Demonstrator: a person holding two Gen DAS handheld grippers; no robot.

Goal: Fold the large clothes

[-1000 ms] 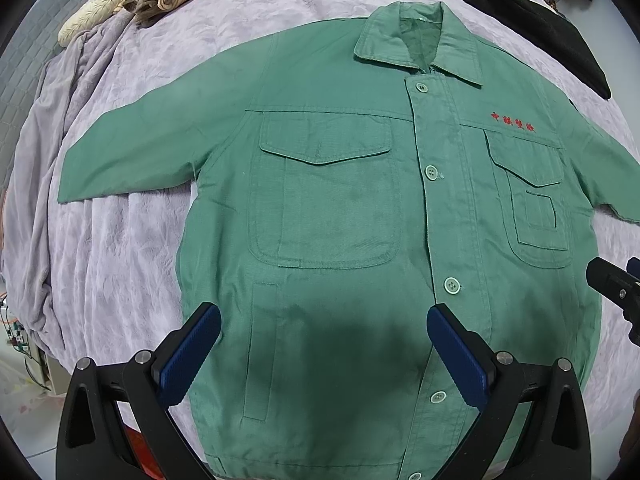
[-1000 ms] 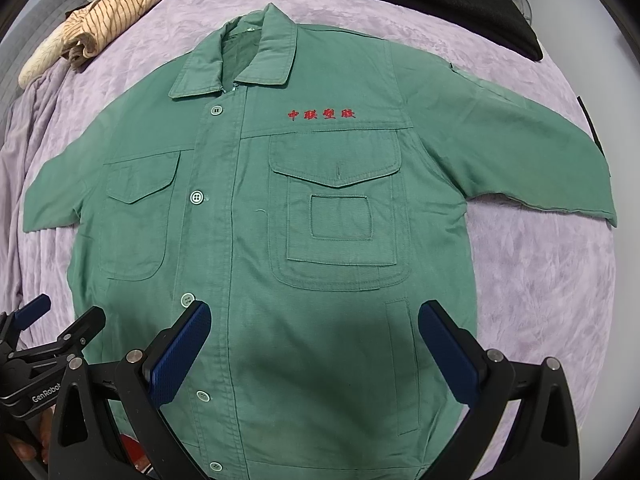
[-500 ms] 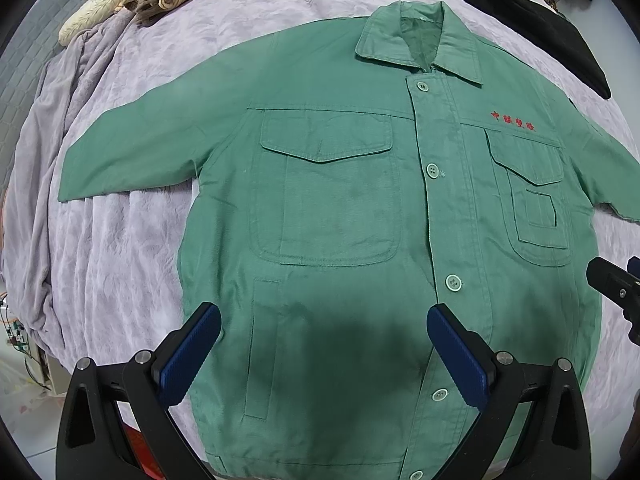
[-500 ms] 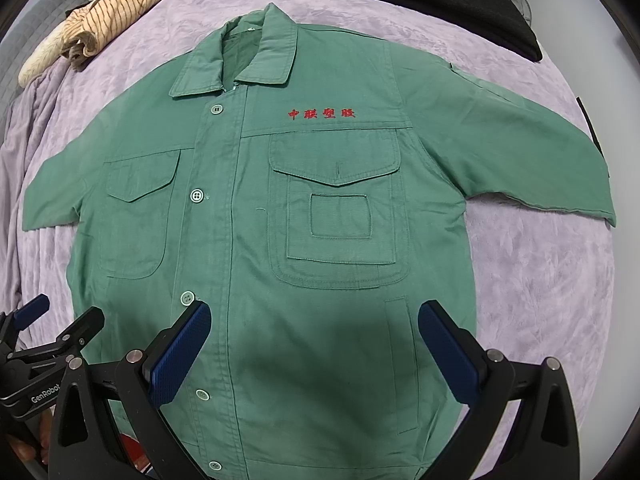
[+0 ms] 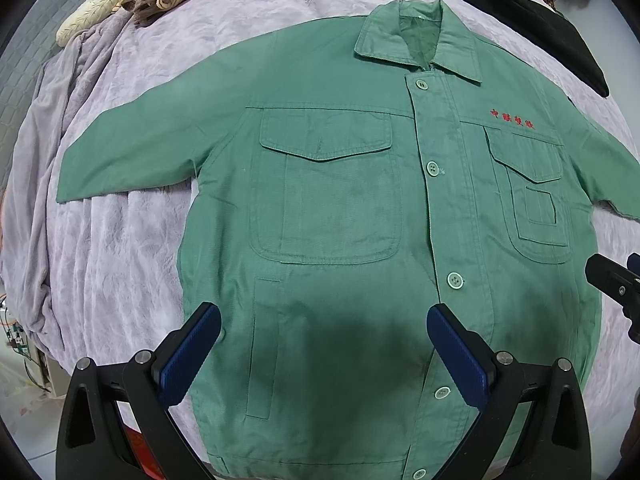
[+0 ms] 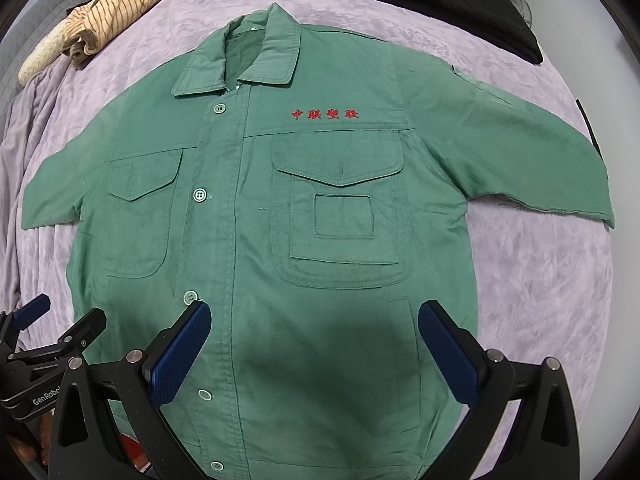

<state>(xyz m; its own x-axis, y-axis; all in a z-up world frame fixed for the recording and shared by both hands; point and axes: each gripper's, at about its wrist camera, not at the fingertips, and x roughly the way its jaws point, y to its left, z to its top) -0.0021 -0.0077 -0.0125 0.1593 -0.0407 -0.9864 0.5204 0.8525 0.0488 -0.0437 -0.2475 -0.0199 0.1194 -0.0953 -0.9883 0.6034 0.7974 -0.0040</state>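
The green jacket (image 5: 344,216) lay flat, front up and buttoned, on the purple blanket (image 6: 540,280), both sleeves spread outward and the collar at the far end. The left gripper (image 5: 320,352) and right gripper (image 6: 314,350) hung above the hem end, each with jaws wide apart and holding nothing.

No fold looked begun. A clean first fold would probably mean pinching one sleeve near its cuff and the hem corner on the same side together, then carrying both across the placket so the edge stayed straight.

The left sleeve (image 5: 132,160) ended near where the blanket dropped off the edge, so little slack remained there. A striped garment (image 6: 108,12) and a black garment (image 6: 440,4) sat well beyond the collar, leaving open blanket beside both sleeves.
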